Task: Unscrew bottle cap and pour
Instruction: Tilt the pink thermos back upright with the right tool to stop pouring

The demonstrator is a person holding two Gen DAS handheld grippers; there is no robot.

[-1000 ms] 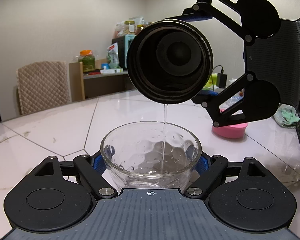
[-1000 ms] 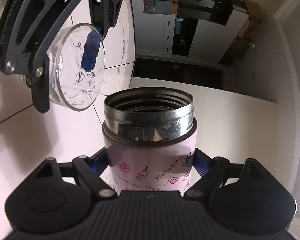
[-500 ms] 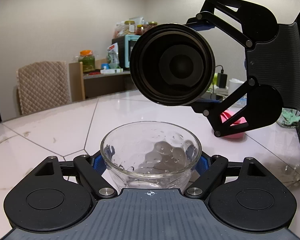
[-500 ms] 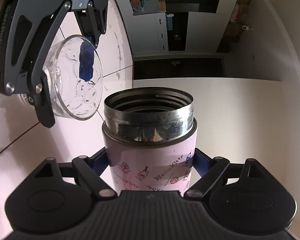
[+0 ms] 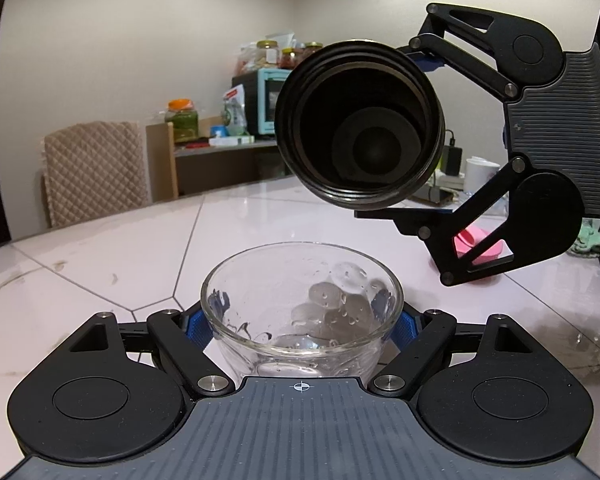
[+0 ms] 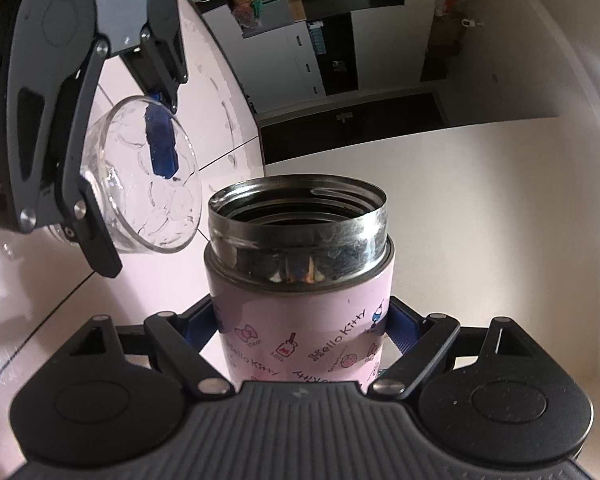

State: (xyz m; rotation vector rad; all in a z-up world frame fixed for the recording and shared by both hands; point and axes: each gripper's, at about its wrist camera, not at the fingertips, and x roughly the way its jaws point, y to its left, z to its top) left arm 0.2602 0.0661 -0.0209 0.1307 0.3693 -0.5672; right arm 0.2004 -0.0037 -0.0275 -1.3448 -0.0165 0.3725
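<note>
My left gripper (image 5: 302, 326) is shut on a clear glass bowl (image 5: 302, 312) that stands on the white table and holds a little water. My right gripper (image 6: 300, 324) is shut on a pink Hello Kitty flask (image 6: 300, 320) with an open steel mouth and no cap. In the left wrist view the flask (image 5: 360, 124) hangs above and behind the bowl, tilted, with its dark mouth facing the camera. No water runs from it. In the right wrist view the bowl (image 6: 140, 184) sits up left of the flask's mouth, in the left gripper (image 6: 112, 168).
A white marble table (image 5: 120, 264) carries a pink object (image 5: 478, 246) behind the right gripper, a white mug (image 5: 480, 174) and a green cloth (image 5: 594, 236) at the right. A padded chair (image 5: 94, 172) and a cluttered shelf (image 5: 228, 140) stand beyond the table.
A thin stream ran from the flask into the bowl one second ago and has stopped. The flask has lifted, moved right and tilted back from the bowl.
</note>
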